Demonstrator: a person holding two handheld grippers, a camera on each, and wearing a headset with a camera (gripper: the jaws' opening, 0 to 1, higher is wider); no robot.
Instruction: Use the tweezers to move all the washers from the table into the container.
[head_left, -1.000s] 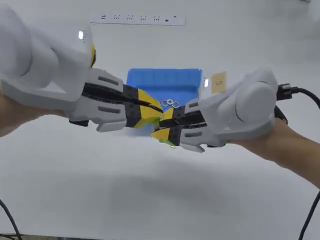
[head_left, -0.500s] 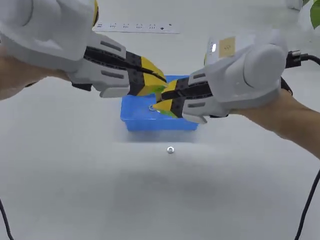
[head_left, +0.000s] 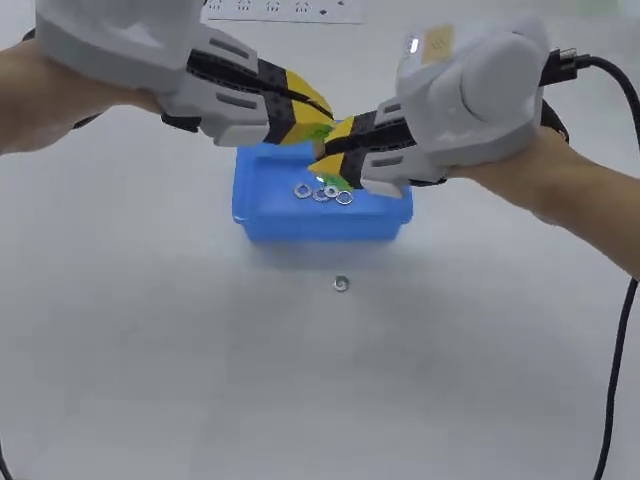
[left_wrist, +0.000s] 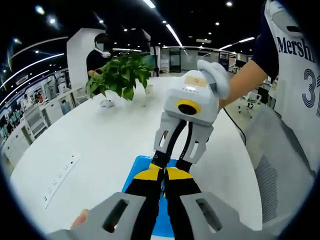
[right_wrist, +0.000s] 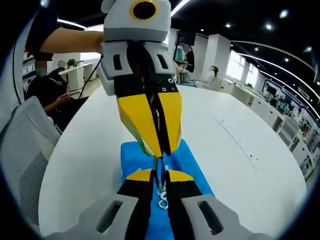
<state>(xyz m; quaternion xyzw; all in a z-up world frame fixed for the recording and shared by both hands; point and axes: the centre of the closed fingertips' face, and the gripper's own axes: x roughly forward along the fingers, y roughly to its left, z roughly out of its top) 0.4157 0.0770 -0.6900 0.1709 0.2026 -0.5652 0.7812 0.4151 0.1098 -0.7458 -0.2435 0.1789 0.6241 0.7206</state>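
Note:
Above the blue container (head_left: 320, 228) my two grippers meet tip to tip. The left gripper (head_left: 318, 118) comes in from the upper left and the right gripper (head_left: 325, 172) from the right. Both are shut, with the thin metal tweezers (right_wrist: 159, 175) running between their yellow jaws. The tweezer tips hang just over several washers (head_left: 322, 192) lying in the container. One more washer (head_left: 341, 284) lies on the white table in front of the container. In the right gripper view the washers (right_wrist: 163, 202) sit on the blue floor (right_wrist: 132, 160) below my jaws. In the left gripper view the container (left_wrist: 137, 172) shows behind the shut jaws.
A white power strip (head_left: 285, 10) lies at the far side of the table. A potted plant (left_wrist: 120, 75) stands further along the table, with people and chairs beyond. A black cable (head_left: 625, 300) hangs from the right gripper.
Both grippers, still together, have gone from low in front of the container to above it. The camera has shifted too. The washer on the table has stayed put.

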